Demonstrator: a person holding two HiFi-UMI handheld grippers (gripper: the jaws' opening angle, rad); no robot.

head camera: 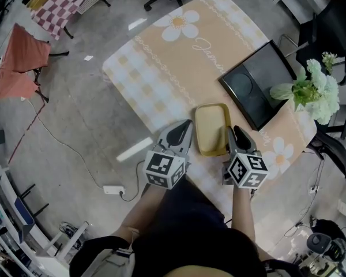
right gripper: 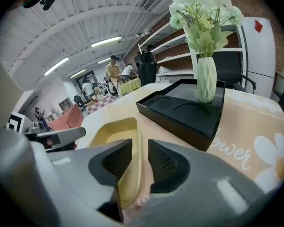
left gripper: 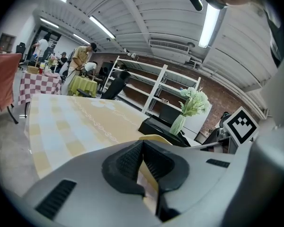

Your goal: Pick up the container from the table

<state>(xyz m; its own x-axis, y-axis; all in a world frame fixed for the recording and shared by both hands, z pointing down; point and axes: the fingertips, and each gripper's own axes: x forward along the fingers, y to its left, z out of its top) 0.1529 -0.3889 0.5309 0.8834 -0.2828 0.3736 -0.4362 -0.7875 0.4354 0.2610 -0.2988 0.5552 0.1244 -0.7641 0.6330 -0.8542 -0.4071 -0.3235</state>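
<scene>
Fingers of the right gripper (right gripper: 139, 146) stand apart astride the rim of one yellow container (right gripper: 112, 135); left gripper (left gripper: 143, 144) fingers closed.

Matt yellow plastic-looking container (head camera: 212, 128), smooth printed cloth table cover (head camera: 161, 68), matt black tray (head camera: 259, 88), glossy ribbed vase (right gripper: 207, 79)

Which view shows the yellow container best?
The head view: the yellow container shows whole from above. The right gripper view shows one long side close up; the left gripper view, only a rim sliver.

Left tongs (head camera: 186, 126) tips together; right tongs (head camera: 236, 133) jaws apart; both angled downward.
</scene>
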